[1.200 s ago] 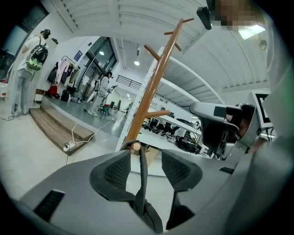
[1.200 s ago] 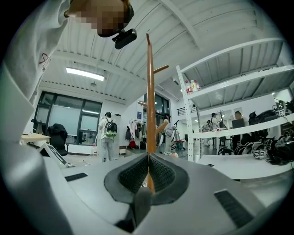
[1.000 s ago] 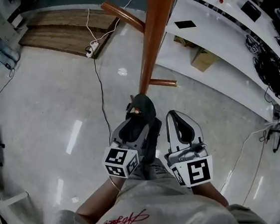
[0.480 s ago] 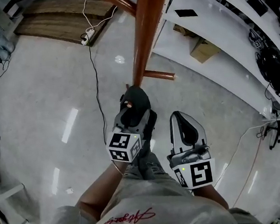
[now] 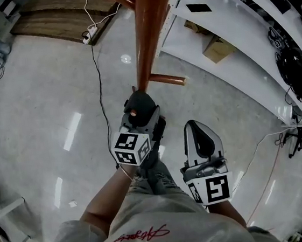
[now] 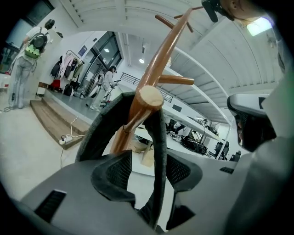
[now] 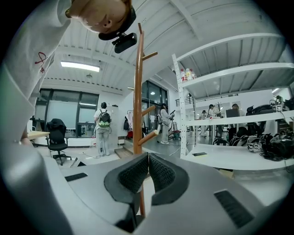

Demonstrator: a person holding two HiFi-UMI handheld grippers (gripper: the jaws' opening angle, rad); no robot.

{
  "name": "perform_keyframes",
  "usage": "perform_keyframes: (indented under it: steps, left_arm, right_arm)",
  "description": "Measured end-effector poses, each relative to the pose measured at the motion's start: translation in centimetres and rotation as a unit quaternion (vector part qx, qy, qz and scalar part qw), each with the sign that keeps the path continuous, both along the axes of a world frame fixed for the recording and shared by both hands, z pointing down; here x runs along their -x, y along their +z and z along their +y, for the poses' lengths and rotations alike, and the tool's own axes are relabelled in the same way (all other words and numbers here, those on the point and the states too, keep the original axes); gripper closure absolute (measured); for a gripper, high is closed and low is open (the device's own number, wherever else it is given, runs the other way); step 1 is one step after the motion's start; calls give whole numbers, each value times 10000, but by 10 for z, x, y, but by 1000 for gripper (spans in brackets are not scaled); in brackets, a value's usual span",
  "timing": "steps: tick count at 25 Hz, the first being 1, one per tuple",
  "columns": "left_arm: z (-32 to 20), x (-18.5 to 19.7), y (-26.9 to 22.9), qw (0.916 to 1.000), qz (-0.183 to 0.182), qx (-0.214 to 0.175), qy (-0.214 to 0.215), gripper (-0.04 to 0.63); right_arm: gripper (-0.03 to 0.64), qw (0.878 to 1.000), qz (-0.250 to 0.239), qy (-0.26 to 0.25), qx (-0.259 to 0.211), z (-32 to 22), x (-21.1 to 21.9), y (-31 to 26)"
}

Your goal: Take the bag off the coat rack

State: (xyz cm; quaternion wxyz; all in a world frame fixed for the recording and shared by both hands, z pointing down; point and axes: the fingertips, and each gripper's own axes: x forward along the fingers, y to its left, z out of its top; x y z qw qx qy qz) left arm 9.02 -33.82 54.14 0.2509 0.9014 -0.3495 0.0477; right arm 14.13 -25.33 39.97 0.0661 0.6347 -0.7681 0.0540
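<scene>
**Step in hand: lifting the strap clear of the peg (judged)**

1. Tall orange-brown wooden coat rack (image 5: 149, 31). It should stand undisturbed, so the lift wants to run along the peg's upward slant, outward from the pole, not sideways against it.
2. Dark grey fabric bag (image 5: 156, 172). It hangs low between the two grippers, close to the person's body, and its weight will likely swing once freed. A slow lift with the load kept near would steady it.
3. Dark grey flat woven strap (image 6: 158, 151). It is looped over the peg and must rise past the peg's rounded end before any pull toward the person.
4. Short wooden peg with a pale round-cut end (image 6: 150, 97). It angles up from the pole and is the only catch point.
5. Left gripper (image 6: 148, 160). Its jaws stand apart. One run of the strap passes between them, next to the right pad, with floor showing on the other side. The other run goes outside the left jaw. Closing firmly before lifting would be wise.
6. Right gripper (image 7: 148, 160). Its jaws are pressed together on nothing, and it is free to support the bag from below.

**Appearance of the bag**

- Soft, dark grey and matte.
- The strap shows edge-on and thin.
- The body is mostly hidden beneath the left gripper, so its shape cannot be told.
</scene>
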Motion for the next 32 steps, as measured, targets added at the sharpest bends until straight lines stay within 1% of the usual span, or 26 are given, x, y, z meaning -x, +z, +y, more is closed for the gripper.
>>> perform_keyframes:
  steps: [6,10,12,14,19,20,23,26,29,32]
  left_arm:
    - [-4,-11,5,10000,61,-13,43,385]
    - [-5,-18,13,9999,11,63,109,385]
    - [-6,-19,13,9999,2,37,142,388]
    - [-6,-21,12,9998,26,-21,185,416]
    - [-3,-28,7,9996,87,-196,208,549]
    - [-3,-29,7,9995,113,-211,182,561]
    - [-2,-30,7,9996,178,-175,165,572]
    - [3,-33,3,9991,174,-152,347,577]
    - [8,-35,-2,9985,150,-197,487,578]
    - [10,-35,-11,9978,223,-291,546,578]
  right_arm:
    - [600,9999,-21,43,115,0,-5,9]
    - [600,9999,-26,54,139,-2,-7,11]
    - [600,9998,-21,72,161,-2,-9,12]
    - [600,9998,-30,99,181,-3,-11,13]
    - [600,9996,-51,113,242,-2,-10,16]
    - [600,9996,-56,113,246,-2,-10,16]
    - [600,9995,-54,134,271,-1,-10,18]
    - [600,9995,-54,177,265,-1,-12,18]
    - [600,9995,-55,211,234,-1,-12,17]
    - [600,9995,-62,226,230,0,-11,15]
